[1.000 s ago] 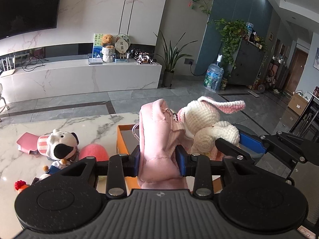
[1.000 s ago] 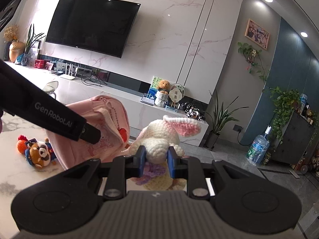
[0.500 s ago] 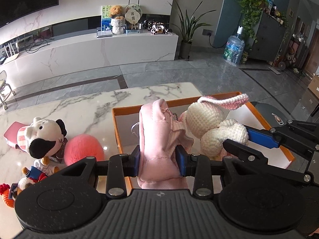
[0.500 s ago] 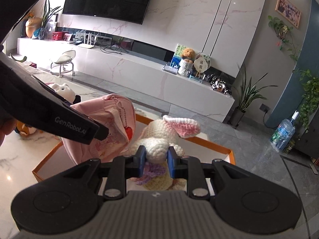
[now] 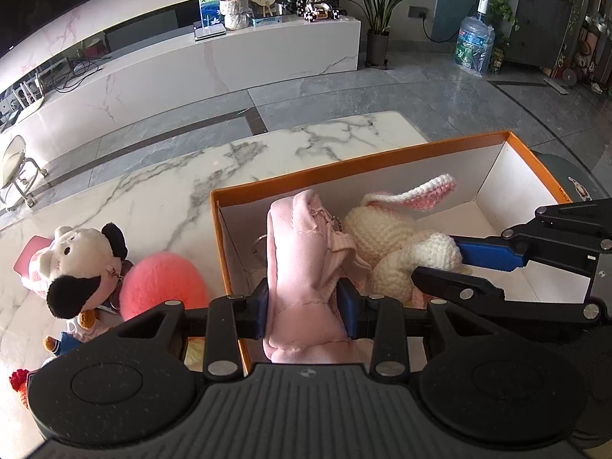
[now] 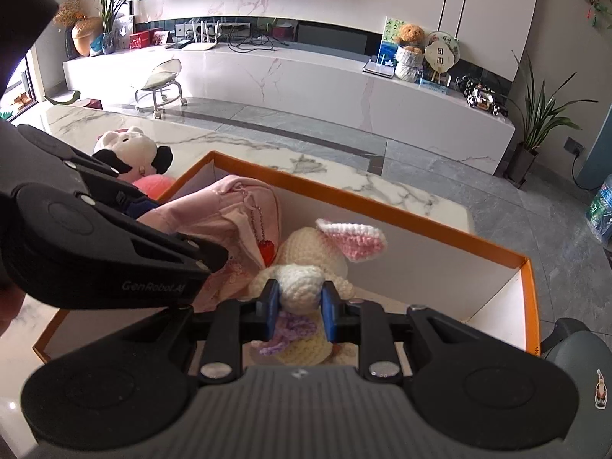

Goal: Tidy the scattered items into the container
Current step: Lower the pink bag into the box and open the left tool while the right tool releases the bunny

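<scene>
My left gripper [image 5: 305, 308] is shut on a pink fabric pouch [image 5: 306, 260], held inside the orange box [image 5: 344, 160] near its left wall. The pouch [image 6: 229, 214] carries a chain with a red charm. My right gripper [image 6: 301, 306] is shut on a cream crocheted rabbit [image 6: 306, 252] with pink-lined ears and a purple bow, held low inside the same box [image 6: 382, 206]. In the left wrist view the rabbit [image 5: 386, 229] sits right of the pouch, with the right gripper [image 5: 440, 264] reaching in from the right. Whether either toy touches the box floor is hidden.
On the marble table [image 5: 153, 191] left of the box lie a black-and-white plush cow [image 5: 80, 264], a pink fluffy ball [image 5: 164, 279] and small figures [image 5: 57, 344]. Past the table's far edge are grey floor, a white TV bench and a small stool [image 6: 160, 84].
Both grippers have dropped and tilted downward, carrying the pouch and the rabbit from above the box's rim down inside it. Both grips look unchanged.
</scene>
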Action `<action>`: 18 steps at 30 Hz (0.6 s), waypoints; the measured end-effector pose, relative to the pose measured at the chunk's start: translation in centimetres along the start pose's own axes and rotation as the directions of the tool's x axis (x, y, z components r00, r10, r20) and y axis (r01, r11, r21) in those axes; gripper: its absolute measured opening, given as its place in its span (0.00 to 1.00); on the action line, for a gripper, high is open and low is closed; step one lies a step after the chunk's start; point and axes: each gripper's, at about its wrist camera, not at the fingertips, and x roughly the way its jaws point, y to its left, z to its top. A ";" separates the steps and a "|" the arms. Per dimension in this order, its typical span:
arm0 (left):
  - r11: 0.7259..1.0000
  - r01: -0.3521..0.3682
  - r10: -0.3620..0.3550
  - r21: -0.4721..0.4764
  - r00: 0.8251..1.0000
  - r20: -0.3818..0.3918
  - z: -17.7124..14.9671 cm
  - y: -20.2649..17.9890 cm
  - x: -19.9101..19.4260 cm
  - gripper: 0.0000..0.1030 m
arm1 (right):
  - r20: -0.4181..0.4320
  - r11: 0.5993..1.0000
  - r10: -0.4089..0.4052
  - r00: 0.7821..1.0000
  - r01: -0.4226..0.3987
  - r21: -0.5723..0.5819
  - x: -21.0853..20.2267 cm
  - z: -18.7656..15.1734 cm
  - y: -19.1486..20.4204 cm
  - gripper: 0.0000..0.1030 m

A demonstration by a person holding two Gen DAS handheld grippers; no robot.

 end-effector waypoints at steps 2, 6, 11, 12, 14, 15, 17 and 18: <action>1.000 -0.018 0.018 0.023 1.000 -0.004 -0.1 -0.4 0.1 0.41 | -0.023 1.000 0.021 0.999 -0.021 0.018 0.6 0.0 -0.4 0.24; 0.999 -0.030 0.030 0.045 0.999 -0.012 0.4 -1.1 0.6 0.45 | -0.061 0.996 0.073 0.995 -0.070 0.047 1.7 -0.1 -0.9 0.24; 0.998 -0.039 0.039 0.050 0.999 -0.013 0.5 -1.3 0.8 0.45 | -0.066 0.997 0.079 0.995 -0.077 0.033 2.3 -0.1 -0.4 0.24; 0.998 -0.037 0.037 0.049 0.999 -0.012 0.6 -1.3 0.9 0.46 | -0.066 0.996 0.081 0.995 -0.078 0.037 2.3 -0.1 -0.5 0.24; 0.999 -0.024 0.025 0.043 1.000 -0.008 0.8 -1.2 0.8 0.48 | -0.065 0.995 0.089 0.994 -0.086 0.050 2.3 -0.2 -0.7 0.24; 0.999 -0.016 0.017 0.038 1.000 -0.001 0.8 -1.1 0.6 0.50 | -0.065 0.994 0.099 0.993 -0.095 0.063 2.3 -0.2 -0.8 0.24; 1.000 0.000 0.000 0.027 1.000 0.013 0.8 -0.9 0.2 0.60 | -0.062 0.989 0.119 0.991 -0.113 0.090 2.4 -0.3 -1.3 0.24; 1.000 0.006 -0.007 0.023 1.000 0.021 0.8 -0.9 -0.1 0.67 | -0.058 0.987 0.131 0.990 -0.125 0.102 2.4 -0.4 -1.3 0.25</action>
